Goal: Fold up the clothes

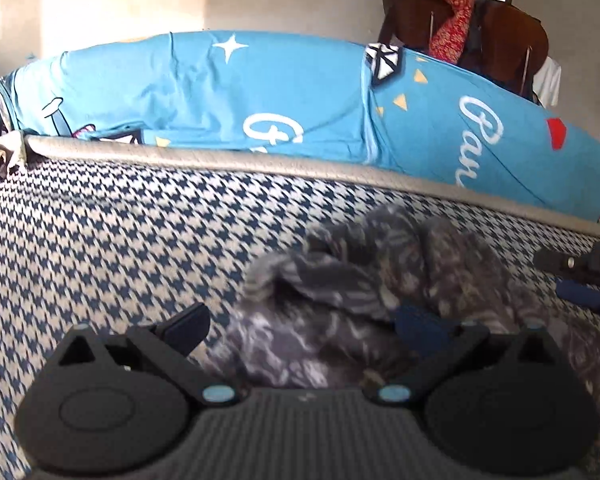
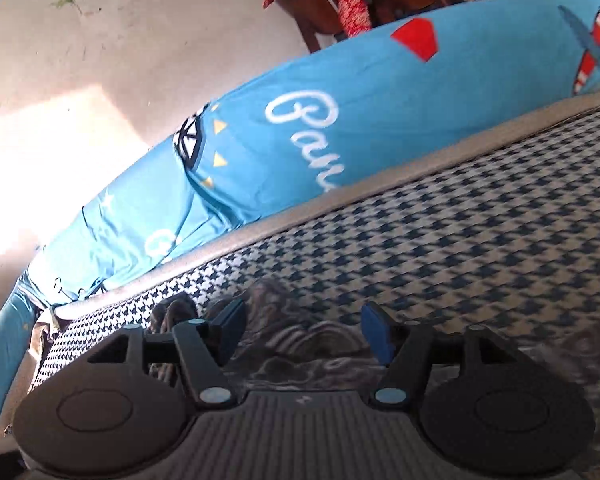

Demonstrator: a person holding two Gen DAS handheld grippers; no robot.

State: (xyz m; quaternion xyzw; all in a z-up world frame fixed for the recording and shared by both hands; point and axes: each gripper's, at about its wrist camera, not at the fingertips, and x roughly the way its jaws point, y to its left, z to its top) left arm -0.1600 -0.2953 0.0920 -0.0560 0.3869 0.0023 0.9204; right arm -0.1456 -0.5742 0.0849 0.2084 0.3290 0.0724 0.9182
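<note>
The grey patterned garment (image 1: pixel 352 292) lies bunched in a loose heap on the houndstooth-covered surface (image 1: pixel 100 248), directly ahead of the left claw (image 1: pixel 308 328) and spilling back between its fingers; the blue pad of one finger (image 1: pixel 420 326) is partly sunk in the cloth while the other finger stands clear over bare houndstooth. That claw's fingers stand wide apart, gripping nothing. In the left wrist view the right claw's tip (image 1: pixel 580 276) shows at the far right edge of the heap, so the garment lies between the two claws, its longer run going from one toward the other. In the right wrist view the right claw (image 2: pixel 304 336) also has its fingers apart, with crumpled grey folds (image 2: pixel 300 344) just ahead of and under the gap, and more cloth running off to its right. Both claws are about equally close to the heap; neither has hold of it. Beyond the surface's pale piped edge (image 1: pixel 220 158) a blue printed sheet (image 1: pixel 260 92) hangs behind. Judging by the crumpling, the garment is not folded, and any coming grasp would turn on finding an edge or corner in the heap, which these views do not show clearly.
</note>
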